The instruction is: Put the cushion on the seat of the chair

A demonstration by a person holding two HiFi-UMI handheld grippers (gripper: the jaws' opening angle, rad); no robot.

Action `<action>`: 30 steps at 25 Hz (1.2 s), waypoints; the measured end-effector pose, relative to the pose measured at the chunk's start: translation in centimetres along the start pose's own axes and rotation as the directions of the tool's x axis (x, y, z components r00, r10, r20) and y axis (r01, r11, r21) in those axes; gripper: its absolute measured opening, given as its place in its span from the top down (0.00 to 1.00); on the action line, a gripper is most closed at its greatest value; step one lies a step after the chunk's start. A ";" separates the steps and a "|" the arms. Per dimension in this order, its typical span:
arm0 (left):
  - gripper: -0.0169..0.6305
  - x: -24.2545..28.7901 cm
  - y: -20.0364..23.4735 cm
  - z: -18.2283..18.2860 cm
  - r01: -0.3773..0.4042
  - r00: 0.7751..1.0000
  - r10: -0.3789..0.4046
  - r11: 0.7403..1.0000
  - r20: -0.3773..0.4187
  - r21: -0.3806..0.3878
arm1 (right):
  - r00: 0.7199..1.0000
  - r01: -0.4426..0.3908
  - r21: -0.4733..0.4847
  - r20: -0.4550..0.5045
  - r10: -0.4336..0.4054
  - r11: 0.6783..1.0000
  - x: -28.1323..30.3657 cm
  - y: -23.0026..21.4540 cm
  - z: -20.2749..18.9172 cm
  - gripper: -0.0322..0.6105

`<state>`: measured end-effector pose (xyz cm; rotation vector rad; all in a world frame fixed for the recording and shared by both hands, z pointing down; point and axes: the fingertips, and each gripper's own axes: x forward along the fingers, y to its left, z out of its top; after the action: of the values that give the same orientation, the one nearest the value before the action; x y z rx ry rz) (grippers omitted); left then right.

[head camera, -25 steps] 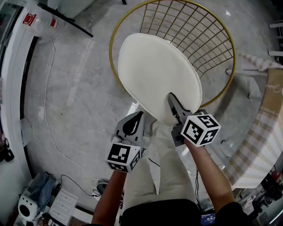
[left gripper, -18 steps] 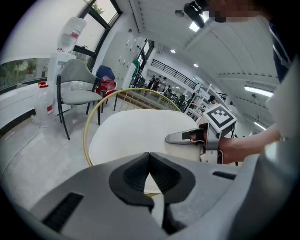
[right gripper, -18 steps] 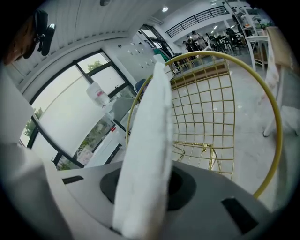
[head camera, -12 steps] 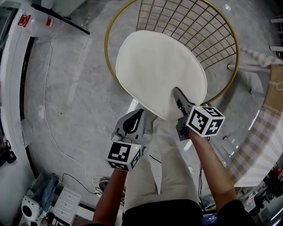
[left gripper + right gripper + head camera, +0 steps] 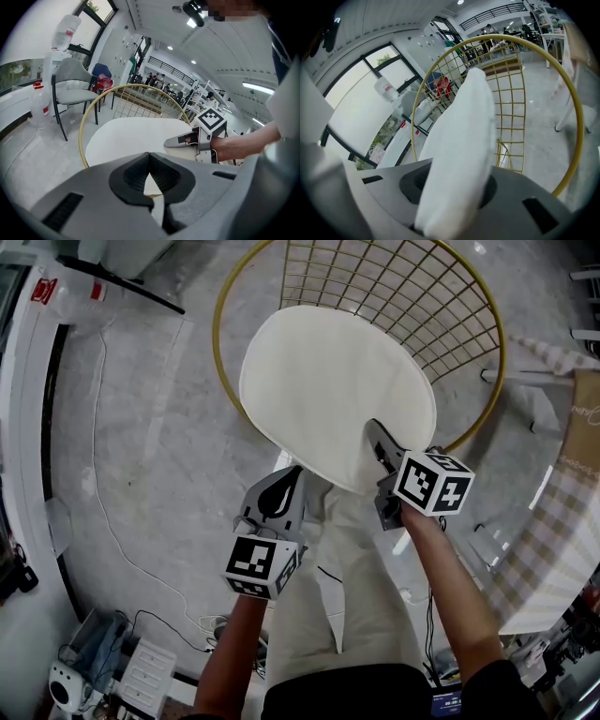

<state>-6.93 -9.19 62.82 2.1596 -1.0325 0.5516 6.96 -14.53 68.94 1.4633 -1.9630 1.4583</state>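
Head view: the round white cushion (image 5: 328,390) lies across the gold wire chair (image 5: 441,306), with its near edge reaching out over the chair's front rim. The right gripper (image 5: 376,434) grips that near edge. The left gripper (image 5: 291,479) hangs just in front of the chair, clear of the cushion, above the grey floor (image 5: 150,427)

Left gripper view: its jaws are closed together with nothing between them. Past them the cushion sits inside the chair's ring, with the right gripper on the cushion's edge

Right gripper view: the cushion's edge fills the gap and both pads press on it, though the jaws have just been opening. The chair's wire back rises behind
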 end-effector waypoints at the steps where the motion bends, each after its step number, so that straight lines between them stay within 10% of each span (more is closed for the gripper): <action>1: 0.97 0.2 0.0 0.0 0.001 1.000 -0.001 1.000 -0.002 0.003 | 1.000 0.005 0.001 -0.005 -0.005 1.000 0.1 -0.3 0.0 0.82; 30: 0.97 10.7 -1.8 -1.4 0.124 0.977 -0.056 0.932 -0.204 0.340 | 0.995 0.060 0.007 -0.085 -0.059 0.998 2.9 -5.6 -0.7 0.75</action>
<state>0.79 -12.80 69.67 2.3894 -0.7689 0.9403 10.18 -15.35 74.38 1.4272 -1.8497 1.4811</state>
